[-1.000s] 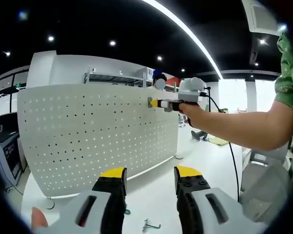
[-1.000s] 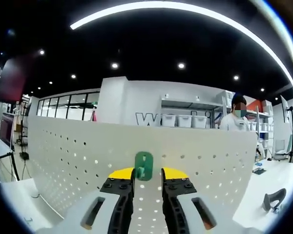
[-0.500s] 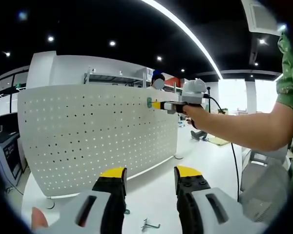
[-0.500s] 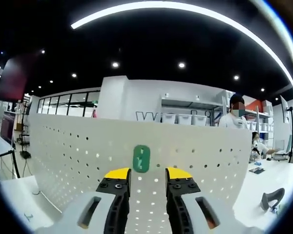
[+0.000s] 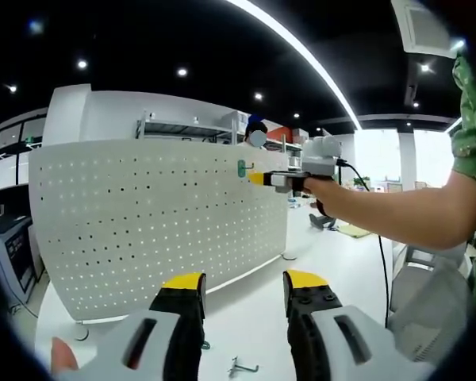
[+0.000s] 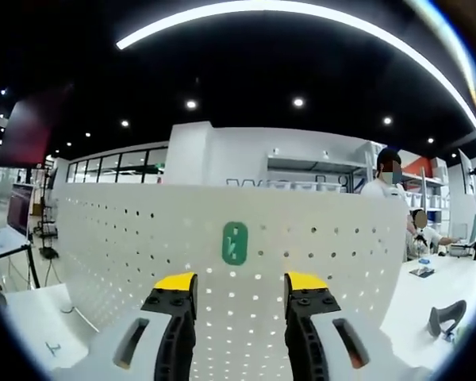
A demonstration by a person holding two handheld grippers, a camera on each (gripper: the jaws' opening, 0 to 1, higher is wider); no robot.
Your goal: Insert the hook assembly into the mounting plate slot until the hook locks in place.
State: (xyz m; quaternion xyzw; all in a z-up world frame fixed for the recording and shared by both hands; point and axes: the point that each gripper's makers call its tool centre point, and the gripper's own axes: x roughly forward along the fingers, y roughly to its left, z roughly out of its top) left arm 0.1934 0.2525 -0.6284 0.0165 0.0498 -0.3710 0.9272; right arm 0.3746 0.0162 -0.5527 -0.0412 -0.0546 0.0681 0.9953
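Note:
A white perforated mounting plate [image 5: 143, 222] stands upright on the white table. A green hook assembly [image 6: 235, 243] sits on the plate [image 6: 127, 254] near its top edge, also seen small as the hook [image 5: 242, 167] in the left gripper view. My right gripper [image 6: 236, 283] is open just below and in front of the hook, apart from it; it shows as the other gripper [image 5: 263, 179] held by a person's arm, right of the hook. My left gripper [image 5: 242, 282] is open over the table with nothing between its jaws.
A loose metal hook [image 5: 242, 367] lies on the table [image 5: 246, 317] in front of the plate. A person's arm in a green sleeve [image 5: 468, 135] reaches in from the right. A dark object [image 6: 446, 317] rests on the table at right. A person stands behind the plate.
My right gripper has opened, let go of the green hook and drawn back from the plate; the hook stays on the plate. The left gripper has not moved.

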